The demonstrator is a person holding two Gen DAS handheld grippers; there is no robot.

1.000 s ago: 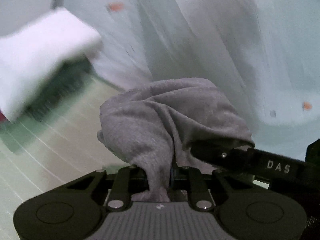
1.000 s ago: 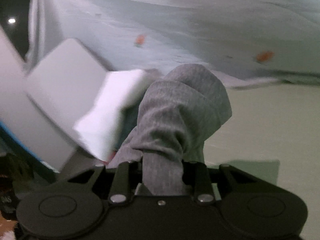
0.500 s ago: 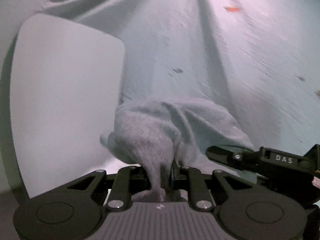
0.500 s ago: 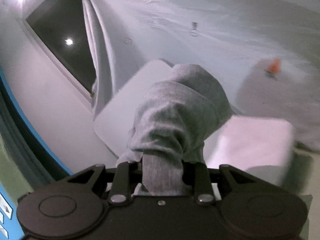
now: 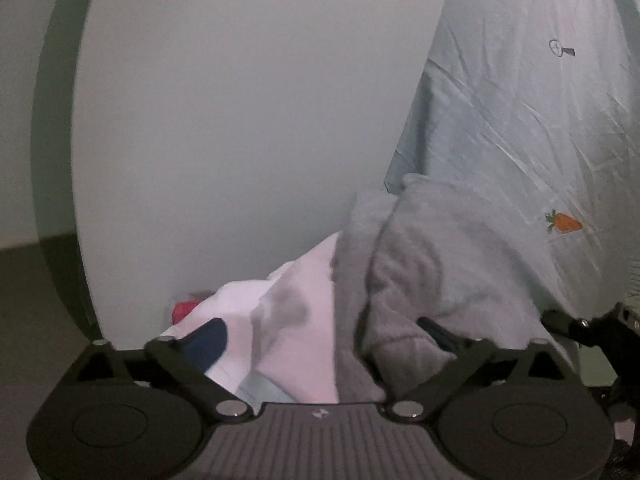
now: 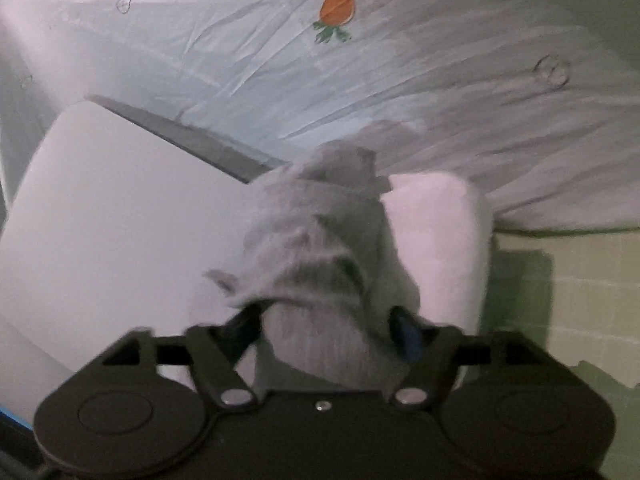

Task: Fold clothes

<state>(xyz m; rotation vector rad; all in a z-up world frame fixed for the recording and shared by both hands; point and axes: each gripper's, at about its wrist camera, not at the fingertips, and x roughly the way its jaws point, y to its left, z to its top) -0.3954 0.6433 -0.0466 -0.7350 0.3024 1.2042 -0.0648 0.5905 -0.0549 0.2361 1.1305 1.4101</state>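
While the left wrist view looks along the left hand-held gripper (image 5: 320, 344), its jaws stand wide apart; the grey garment (image 5: 432, 280) lies bunched between and over the right-hand finger (image 5: 444, 334), draped rather than clamped as far as can be seen; a white folded cloth (image 5: 296, 312) sits just left of the grey garment, touching it, between the spread fingers; a dark blue patch (image 5: 208, 344) shows on the near left finger; a small red item (image 5: 184, 310) peeks out behind the white cloth, too hidden to identify; a large pale grey board (image 5: 240, 120) fills the left and centre; a light blue sheet (image 5: 520, 140) with a carrot print (image 5: 562, 223) covers the right; part of the other tool (image 5: 588, 328) shows at the right edge.

Right wrist view: the right hand-held gripper (image 6: 324, 320) also has its jaws spread wide; the grey garment (image 6: 320, 260) is heaped in the gap and over the fingers, image blurred, so no firm grip is visible; the white folded cloth (image 6: 436, 240) lies just right of it, touching; the pale board (image 6: 120, 220) lies left; the blue sheet (image 6: 360, 80) with a carrot (image 6: 339, 0) lies beyond; a greenish surface (image 6: 580, 300) at right.
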